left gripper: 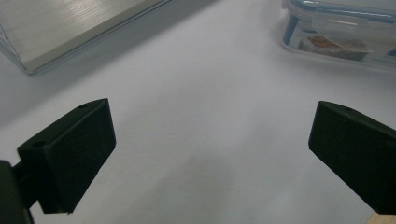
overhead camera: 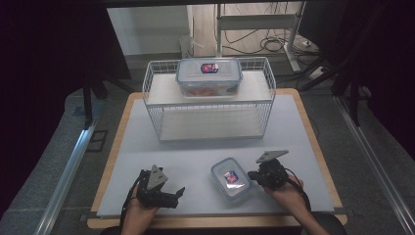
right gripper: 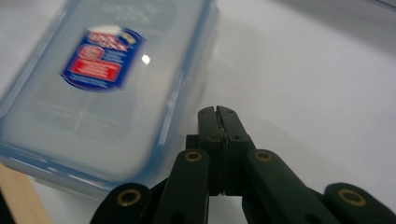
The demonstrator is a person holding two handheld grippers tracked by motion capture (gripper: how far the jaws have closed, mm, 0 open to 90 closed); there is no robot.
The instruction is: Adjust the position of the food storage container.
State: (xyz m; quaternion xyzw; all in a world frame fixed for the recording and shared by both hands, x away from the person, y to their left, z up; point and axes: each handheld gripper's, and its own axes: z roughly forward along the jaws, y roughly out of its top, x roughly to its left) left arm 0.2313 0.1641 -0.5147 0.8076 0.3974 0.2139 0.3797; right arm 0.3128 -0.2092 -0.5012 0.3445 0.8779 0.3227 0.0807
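A small clear plastic box (overhead camera: 230, 178) with a blue-rimmed lid and a red and blue label lies on the grey mat near the front edge; it is blurred in the right gripper view as the small box (right gripper: 100, 88). My right gripper (overhead camera: 253, 175) is just to the right of it, its jaws pressed together with nothing between them; the right gripper (right gripper: 218, 112) lies beside the box's edge. My left gripper (overhead camera: 180, 192) rests at the front left, jaws wide apart over bare mat, as the left gripper (left gripper: 210, 149) view confirms. A larger lidded box (overhead camera: 209, 77) stands on top of the white wire rack (overhead camera: 161, 122).
The wire rack fills the middle back of the table, with a lower shelf beneath. The grey mat (overhead camera: 147, 147) covers a wooden table whose front edge (overhead camera: 205, 221) shows. Metal rails and cables lie on the floor around.
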